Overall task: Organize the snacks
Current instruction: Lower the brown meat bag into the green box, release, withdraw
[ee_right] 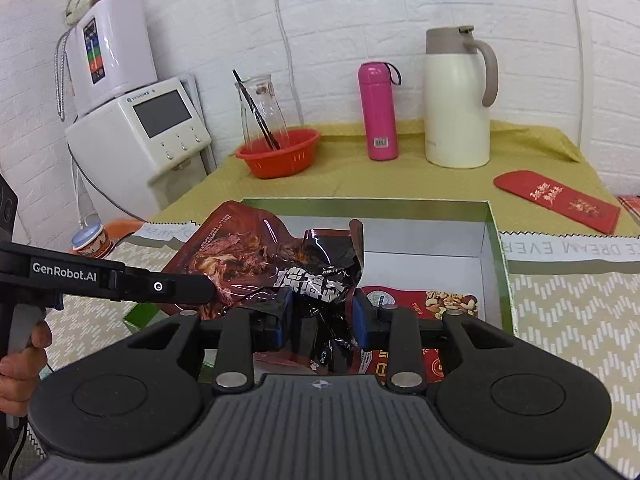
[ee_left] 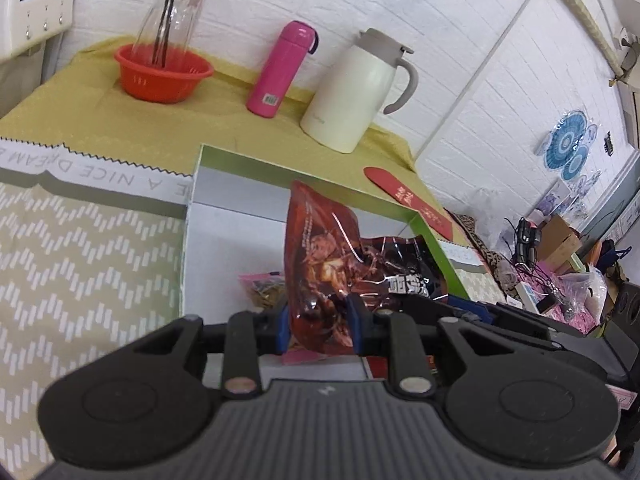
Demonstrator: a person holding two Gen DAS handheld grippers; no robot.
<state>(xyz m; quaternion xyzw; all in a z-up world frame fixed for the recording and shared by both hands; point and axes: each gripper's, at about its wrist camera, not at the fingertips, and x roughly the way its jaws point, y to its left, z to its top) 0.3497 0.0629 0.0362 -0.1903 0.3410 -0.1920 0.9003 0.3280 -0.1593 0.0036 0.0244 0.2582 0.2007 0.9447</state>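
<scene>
A crinkled foil snack bag (ee_left: 320,248), red-brown at one end and black at the other, hangs above an open green-rimmed box (ee_left: 224,240). My left gripper (ee_left: 319,320) is shut on the bag's red-brown end. My right gripper (ee_right: 322,316) is shut on the black end of the same bag (ee_right: 240,252). In the right wrist view the left gripper comes in from the left, held by a hand, and its fingers (ee_right: 180,290) reach the bag. Inside the box (ee_right: 494,260) lie a red nut packet (ee_right: 440,304) and a small pink packet (ee_left: 262,288).
Behind the box on the yellow-green cloth stand a red bowl (ee_right: 280,156) with a glass carafe, a pink flask (ee_right: 378,112) and a cream jug (ee_right: 456,104). A red envelope (ee_right: 556,200) lies at the right. A water dispenser (ee_right: 140,136) stands at the left.
</scene>
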